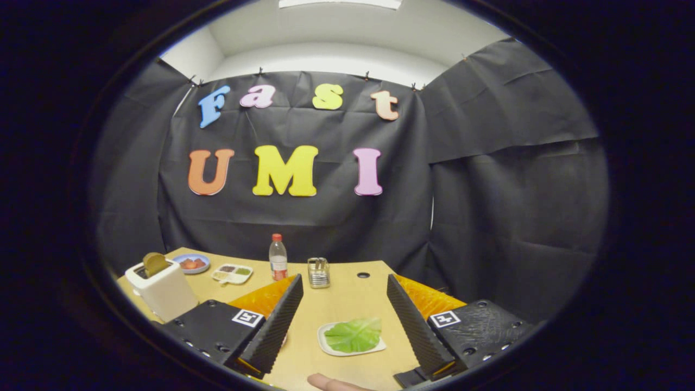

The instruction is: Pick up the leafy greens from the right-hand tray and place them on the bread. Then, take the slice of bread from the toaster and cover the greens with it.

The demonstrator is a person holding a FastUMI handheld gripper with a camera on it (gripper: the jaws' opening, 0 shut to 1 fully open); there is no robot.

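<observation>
Ridged fingers (277,320) of my claw (347,326) stand spread wide, gripping nothing, over the smooth wooden counter (347,296). Between them, just ahead, sits a white rounded tray (326,342) bearing the greens (354,334): one flat, crinkled, pale-veined leaf. Off beyond my left finger stands a boxy white toaster (165,290) with a browned bread slice (155,263) poking from its slot. Farther back: a clear bottle (278,258), a small ribbed glass (318,272).

Flat green leaf (354,334) on a small white tray (326,343); browned bread slice (155,263) upright in white toaster (165,293).
</observation>
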